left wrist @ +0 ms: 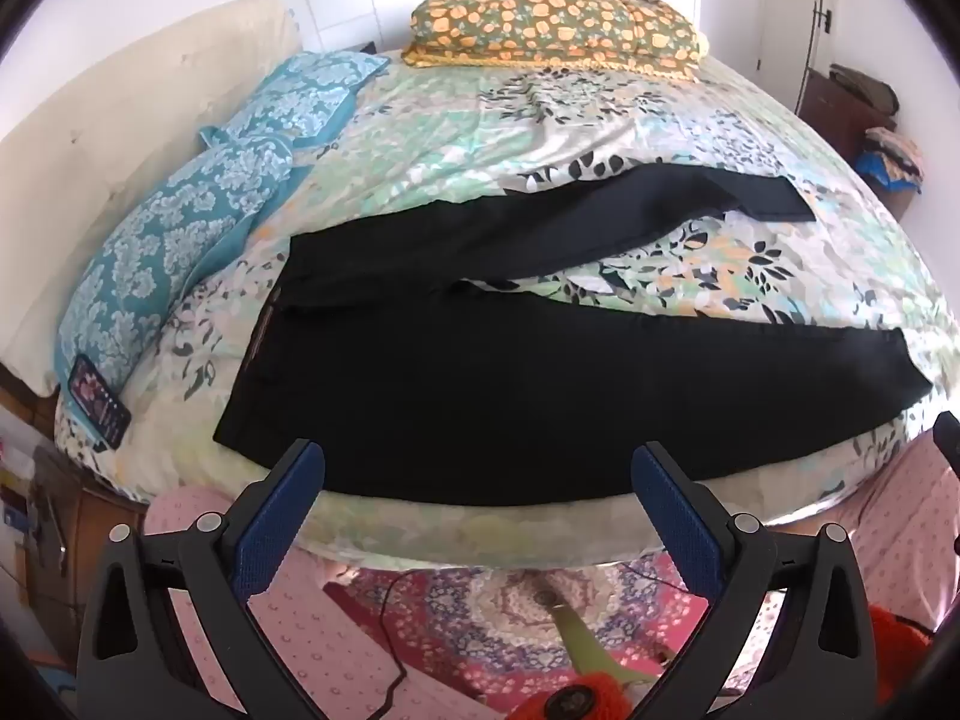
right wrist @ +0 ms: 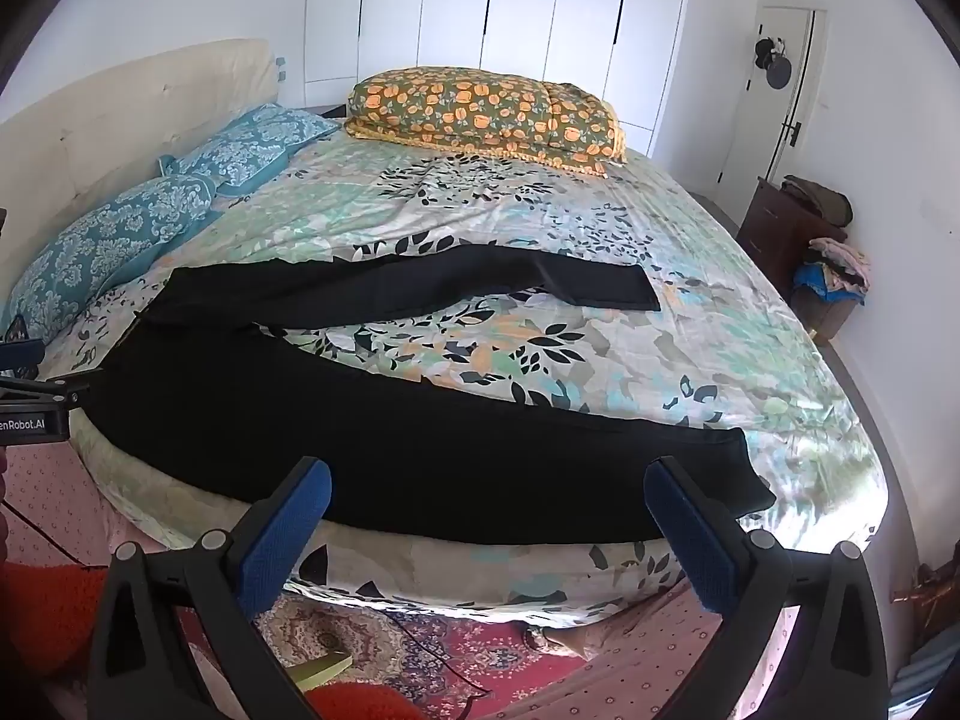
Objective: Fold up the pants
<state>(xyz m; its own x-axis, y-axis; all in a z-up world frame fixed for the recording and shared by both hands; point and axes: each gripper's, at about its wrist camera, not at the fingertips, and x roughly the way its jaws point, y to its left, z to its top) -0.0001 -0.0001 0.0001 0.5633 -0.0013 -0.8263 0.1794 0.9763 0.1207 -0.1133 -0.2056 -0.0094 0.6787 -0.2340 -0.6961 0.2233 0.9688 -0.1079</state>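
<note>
Black pants (left wrist: 480,384) lie flat on the floral bedspread (left wrist: 480,132), waistband at the left, both legs spread apart toward the right. The near leg runs along the bed's front edge. My left gripper (left wrist: 477,468) is open and empty, just short of the near leg's front edge. The pants also show in the right wrist view (right wrist: 420,456). My right gripper (right wrist: 489,486) is open and empty, in front of the near leg, close to its cuff (right wrist: 744,480). The far leg's cuff (right wrist: 624,291) lies mid-bed.
Two blue patterned pillows (left wrist: 180,240) lie at the left by the cream headboard (left wrist: 120,90). An orange flowered pillow (left wrist: 558,24) lies at the far side. A phone (left wrist: 99,399) rests at the bed's left corner. A patterned rug (left wrist: 510,618) and a cable lie below.
</note>
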